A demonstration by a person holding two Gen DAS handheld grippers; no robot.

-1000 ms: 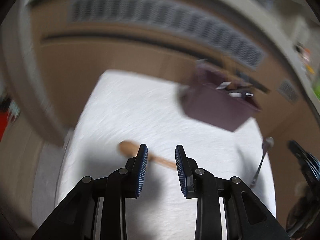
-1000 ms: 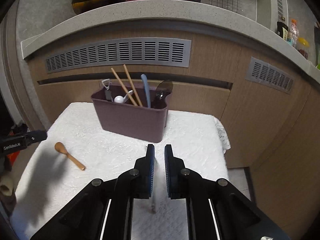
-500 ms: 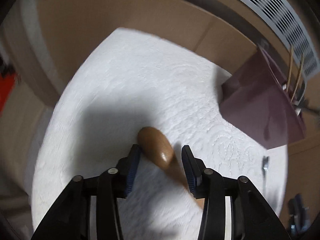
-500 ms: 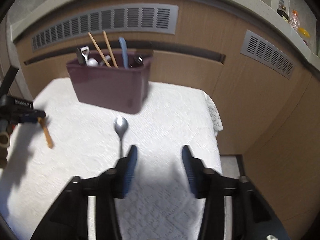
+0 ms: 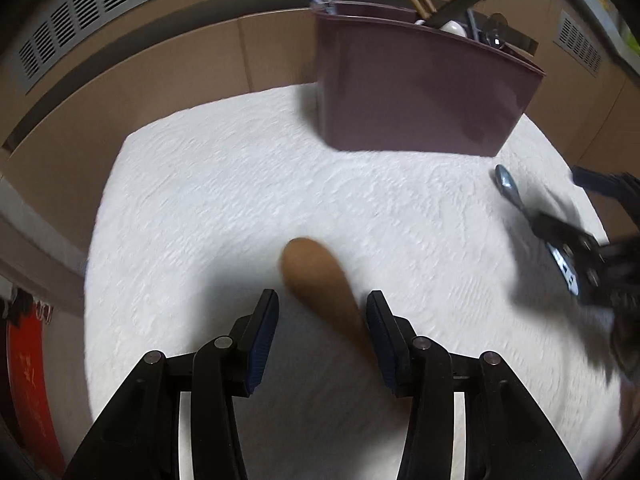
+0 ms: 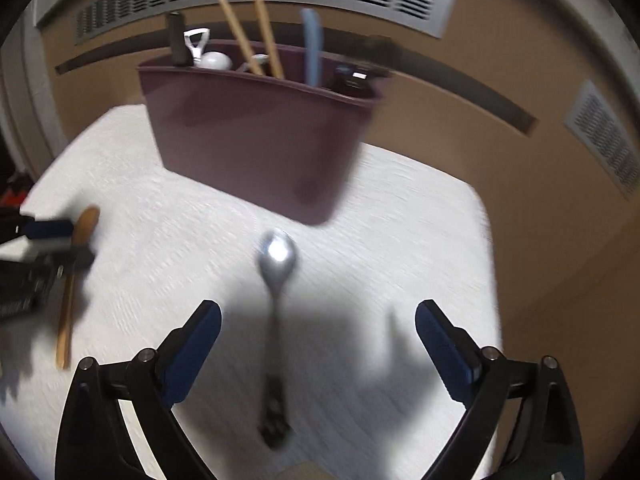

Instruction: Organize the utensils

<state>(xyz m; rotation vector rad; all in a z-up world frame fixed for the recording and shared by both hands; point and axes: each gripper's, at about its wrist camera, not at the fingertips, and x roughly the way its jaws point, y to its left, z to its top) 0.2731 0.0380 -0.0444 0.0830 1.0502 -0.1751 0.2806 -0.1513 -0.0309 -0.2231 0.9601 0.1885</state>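
left hand-held gripper point(image 5: 322, 322) is partly open w/ the wooden spoon point(image 5: 320, 280) lying between its fingers on the white table point(image 5: 208, 184), not gripped yet. purple utensil caddy point(image 6: 256, 136) sits behind. right hand-held gripper point(image 6: 318, 336) is wide open, straddling the metal spoon point(image 6: 276, 280). step looks like double pickup; next: lower, close on handles, lift to caddy.

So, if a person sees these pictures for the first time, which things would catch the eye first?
Probably the two spoons on the white cloth: a metal spoon lying between the wide-open fingers of the right gripper, and a wooden spoon lying between the open fingers of the left gripper. Behind them stands the purple utensil holder, with chopsticks sticking out.
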